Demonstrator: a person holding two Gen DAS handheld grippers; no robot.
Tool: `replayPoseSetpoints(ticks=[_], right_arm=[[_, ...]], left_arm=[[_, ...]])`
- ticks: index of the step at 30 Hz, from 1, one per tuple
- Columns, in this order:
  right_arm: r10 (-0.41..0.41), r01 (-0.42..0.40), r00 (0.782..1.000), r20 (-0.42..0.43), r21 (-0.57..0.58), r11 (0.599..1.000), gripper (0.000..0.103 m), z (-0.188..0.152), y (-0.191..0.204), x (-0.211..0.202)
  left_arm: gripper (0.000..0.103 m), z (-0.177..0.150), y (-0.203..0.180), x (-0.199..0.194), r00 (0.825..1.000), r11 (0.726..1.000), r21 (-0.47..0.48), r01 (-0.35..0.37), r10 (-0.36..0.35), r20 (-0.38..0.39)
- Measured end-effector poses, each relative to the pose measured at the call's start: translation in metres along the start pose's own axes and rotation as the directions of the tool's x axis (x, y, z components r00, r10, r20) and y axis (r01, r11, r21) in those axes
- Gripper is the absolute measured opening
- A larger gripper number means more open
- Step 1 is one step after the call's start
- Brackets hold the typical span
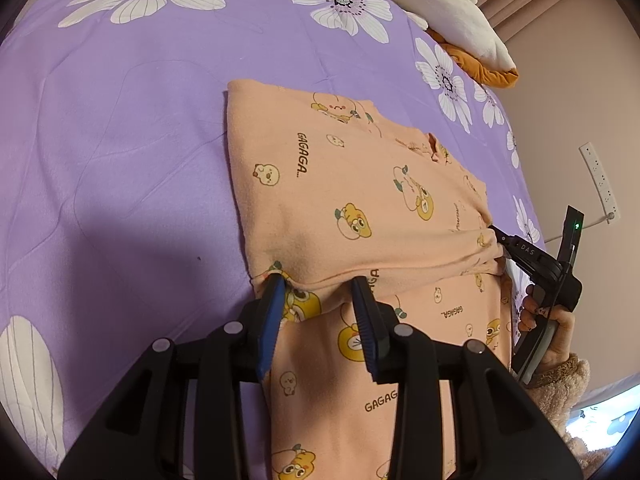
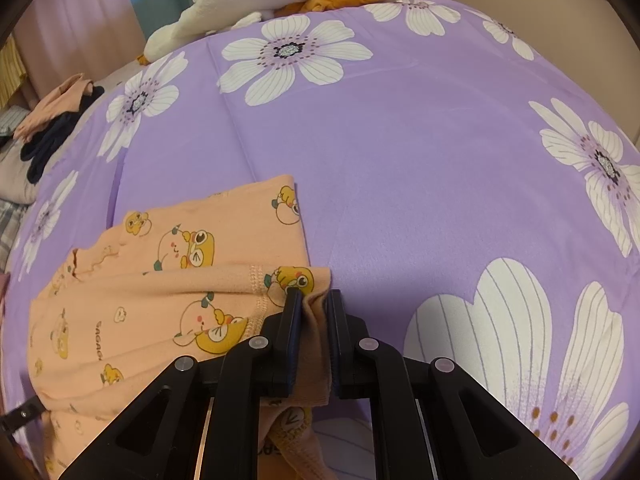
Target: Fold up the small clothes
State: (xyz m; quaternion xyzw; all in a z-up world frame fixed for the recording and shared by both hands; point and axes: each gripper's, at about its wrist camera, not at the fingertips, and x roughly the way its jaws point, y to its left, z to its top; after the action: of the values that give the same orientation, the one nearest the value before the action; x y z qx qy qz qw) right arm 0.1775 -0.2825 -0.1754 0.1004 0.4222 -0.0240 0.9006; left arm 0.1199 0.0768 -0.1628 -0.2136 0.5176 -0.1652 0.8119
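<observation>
The peach shirt (image 1: 360,208) lies long from bottom to top of the frame. Left gripper (image 1: 320,284) fingers are spread over its fold; right gripper (image 2: 314,300) fingers pinch its edge.

"GAGAGA" on garment (image 1: 360,184) ("DAS" on right gripper (image 1: 496,236))

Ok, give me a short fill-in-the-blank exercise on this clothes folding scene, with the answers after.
1. The peach garment lies on a ____ flowered bedspread.
2. The right gripper is ____ on the garment's edge.
3. The left gripper has its jaws ____.
4. The word printed on the garment is ____.

Answers: purple; shut; open; GAGAGA
</observation>
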Motion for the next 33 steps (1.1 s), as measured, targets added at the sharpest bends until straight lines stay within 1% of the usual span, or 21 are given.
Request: replayPoseSetpoints(ticks=[16, 17, 18, 20, 21, 22, 24, 25, 26, 27, 28, 29, 31, 33], right_arm=[[0.012, -0.012, 1.000, 0.010, 0.011, 1.000, 0.008, 0.000, -0.002, -0.001], [0.011, -0.011, 1.000, 0.020, 0.021, 1.000, 0.010, -0.001, -0.002, -0.004], [-0.001, 0.000, 0.999, 0.034, 0.015, 1.000, 0.015, -0.002, 0.000, -0.008], [-0.058, 0.061, 0.997, 0.059, -0.037, 0.997, 0.049, -0.003, 0.006, -0.015], [-0.083, 0.087, 0.994, 0.077, -0.060, 0.994, 0.053, -0.003, 0.008, -0.021], [-0.086, 0.093, 0.992, 0.092, -0.075, 0.993, 0.054, -0.003, 0.009, -0.026], [-0.050, 0.061, 0.993, 0.111, -0.092, 0.994, 0.054, -0.003, 0.009, -0.043], [-0.030, 0.041, 0.992, 0.121, -0.089, 0.995, 0.054, -0.003, 0.008, -0.054], [-0.014, 0.026, 0.991, 0.131, -0.089, 0.996, 0.056, -0.005, 0.007, -0.061], [0.007, 0.006, 0.990, 0.144, -0.092, 0.996, 0.059, -0.008, 0.005, -0.071], [0.027, -0.013, 0.988, 0.151, -0.095, 0.995, 0.066, -0.012, 0.003, -0.082], [0.041, -0.026, 0.987, 0.153, -0.098, 0.995, 0.070, -0.016, 0.002, -0.087], [0.078, -0.061, 0.987, 0.143, -0.118, 0.991, 0.071, -0.027, -0.001, -0.097], [0.119, -0.103, 0.986, 0.115, -0.132, 0.986, 0.071, -0.040, -0.004, -0.103]], left_arm=[[0.035, 0.000, -0.002, 0.001, 1.000, 1.000, 0.007, -0.009, 0.009, 0.005], [0.036, -0.001, -0.002, 0.001, 1.000, 1.000, 0.007, -0.010, 0.010, 0.008], [0.036, -0.001, -0.002, 0.000, 1.000, 1.000, 0.008, -0.010, 0.010, 0.011], [0.035, -0.002, -0.003, -0.003, 1.000, 1.000, 0.010, -0.019, 0.019, 0.023], [0.035, -0.003, -0.005, -0.005, 0.999, 0.999, 0.011, -0.033, 0.032, 0.030], [0.035, -0.005, -0.009, -0.009, 0.997, 0.997, 0.017, -0.069, 0.069, 0.043], [0.041, -0.010, -0.019, -0.018, 0.987, 0.989, 0.034, -0.144, 0.141, 0.079], [0.051, -0.014, -0.026, -0.025, 0.979, 0.982, 0.044, -0.182, 0.177, 0.102], [0.060, -0.019, -0.030, -0.031, 0.973, 0.978, 0.048, -0.201, 0.194, 0.124], [0.063, -0.024, -0.034, -0.037, 0.969, 0.977, 0.048, -0.208, 0.199, 0.143], [0.070, -0.029, -0.037, -0.043, 0.967, 0.977, 0.044, -0.210, 0.201, 0.154], [0.073, -0.035, -0.039, -0.047, 0.966, 0.977, 0.038, -0.212, 0.203, 0.160], [0.074, -0.046, -0.044, -0.056, 0.962, 0.976, 0.027, -0.215, 0.207, 0.175], [0.076, -0.057, -0.048, -0.064, 0.958, 0.975, 0.008, -0.222, 0.217, 0.186]])
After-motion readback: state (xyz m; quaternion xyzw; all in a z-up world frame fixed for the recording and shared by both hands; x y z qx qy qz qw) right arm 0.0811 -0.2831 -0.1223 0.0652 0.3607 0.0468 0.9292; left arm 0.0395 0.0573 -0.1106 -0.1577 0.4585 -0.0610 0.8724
